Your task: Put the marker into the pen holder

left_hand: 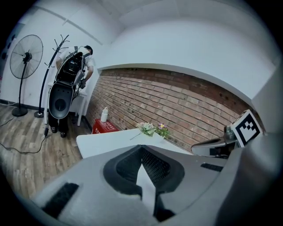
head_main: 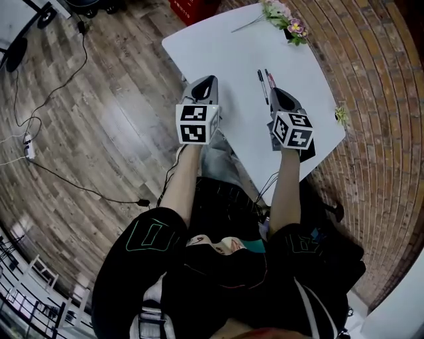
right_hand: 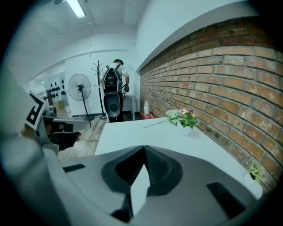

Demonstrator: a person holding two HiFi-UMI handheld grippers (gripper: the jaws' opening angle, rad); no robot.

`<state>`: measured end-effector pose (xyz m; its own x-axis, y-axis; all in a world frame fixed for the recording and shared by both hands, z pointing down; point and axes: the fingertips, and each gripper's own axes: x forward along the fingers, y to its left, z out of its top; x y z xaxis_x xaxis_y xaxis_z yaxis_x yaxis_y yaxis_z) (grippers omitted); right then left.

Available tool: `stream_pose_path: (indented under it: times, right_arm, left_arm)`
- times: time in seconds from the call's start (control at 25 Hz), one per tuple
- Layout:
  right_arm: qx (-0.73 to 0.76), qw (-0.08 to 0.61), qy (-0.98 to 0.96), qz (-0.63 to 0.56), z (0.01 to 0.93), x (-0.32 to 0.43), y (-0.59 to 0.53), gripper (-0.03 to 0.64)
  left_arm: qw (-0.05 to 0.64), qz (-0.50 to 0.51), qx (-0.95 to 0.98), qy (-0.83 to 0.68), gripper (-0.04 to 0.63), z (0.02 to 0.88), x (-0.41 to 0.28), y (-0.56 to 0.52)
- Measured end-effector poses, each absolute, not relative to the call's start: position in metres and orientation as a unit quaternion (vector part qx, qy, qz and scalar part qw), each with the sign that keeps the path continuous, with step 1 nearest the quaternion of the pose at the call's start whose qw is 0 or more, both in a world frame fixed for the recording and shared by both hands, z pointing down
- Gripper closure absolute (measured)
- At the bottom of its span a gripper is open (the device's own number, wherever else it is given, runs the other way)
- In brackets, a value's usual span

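Two slim markers lie side by side on the white table (head_main: 218,46), a black one (head_main: 262,87) and a red-tipped one (head_main: 270,79), just beyond the tip of my right gripper (head_main: 275,92). That gripper is shut with nothing in it; in its own view the jaws meet at a point (right_hand: 144,148) and hide the markers. My left gripper (head_main: 210,80) hovers at the table's left edge, also shut and empty (left_hand: 141,148). No pen holder shows in any view.
A small pot of flowers (head_main: 286,17) stands at the table's far corner, and a small green plant (head_main: 341,114) sits at the right edge by the brick wall (right_hand: 212,79). Cables (head_main: 59,86) run over the wooden floor on the left. A fan (left_hand: 25,57) and a person (right_hand: 116,70) are far back.
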<state>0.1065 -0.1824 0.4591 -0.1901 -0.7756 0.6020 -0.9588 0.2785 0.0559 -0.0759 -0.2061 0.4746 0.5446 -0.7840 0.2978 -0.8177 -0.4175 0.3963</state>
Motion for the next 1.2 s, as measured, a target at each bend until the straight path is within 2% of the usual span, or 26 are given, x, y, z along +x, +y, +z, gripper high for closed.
stream_pose_path:
  times: [0.68,1.2]
  right_arm:
    - [0.493,0.373,-0.751,0.233,0.537,0.126,-0.244,0.607]
    - [0.453,0.406,-0.747,0.269,0.585,0.127,-0.267,0.540]
  left_arm:
    - [0.293,0.062,0.831,-0.468,0.598,0.514,-0.038,-0.245]
    - [0.306,0.077,0.831,-0.458,0.598,0.532,-0.019,-0.258]
